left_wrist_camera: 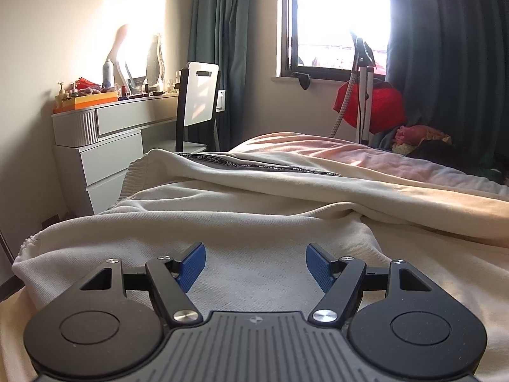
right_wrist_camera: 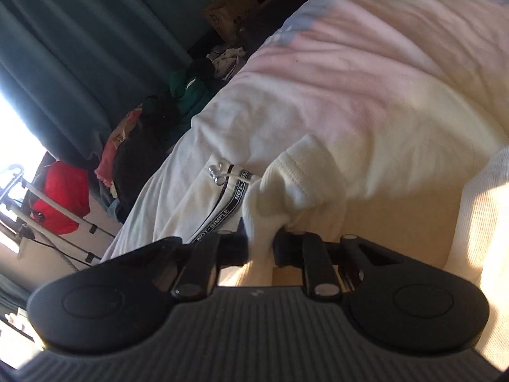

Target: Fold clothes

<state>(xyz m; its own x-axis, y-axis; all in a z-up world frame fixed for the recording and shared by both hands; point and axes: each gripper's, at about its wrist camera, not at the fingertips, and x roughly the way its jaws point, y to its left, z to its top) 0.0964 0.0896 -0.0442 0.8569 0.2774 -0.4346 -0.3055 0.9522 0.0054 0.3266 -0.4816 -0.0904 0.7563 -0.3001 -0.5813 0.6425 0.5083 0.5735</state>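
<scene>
A cream sweatshirt (left_wrist_camera: 254,222) with a black "NOT-SIMPLE" tape along its zip lies spread over the bed. My left gripper (left_wrist_camera: 255,259) hovers just above its cloth, open and empty, blue pads wide apart. In the right wrist view the same sweatshirt (right_wrist_camera: 318,127) lies on the bed, and my right gripper (right_wrist_camera: 261,245) is shut on its ribbed cuff (right_wrist_camera: 286,184), which bunches up between the black fingers. The taped zip edge (right_wrist_camera: 229,203) and a metal zip pull sit just left of the cuff.
A pink and cream bedspread (left_wrist_camera: 334,149) covers the bed. A white dresser (left_wrist_camera: 105,133) with bottles and a chair (left_wrist_camera: 198,102) stand at the far left. A red bag (left_wrist_camera: 378,108), a stand and a clothes pile sit under the window by dark curtains.
</scene>
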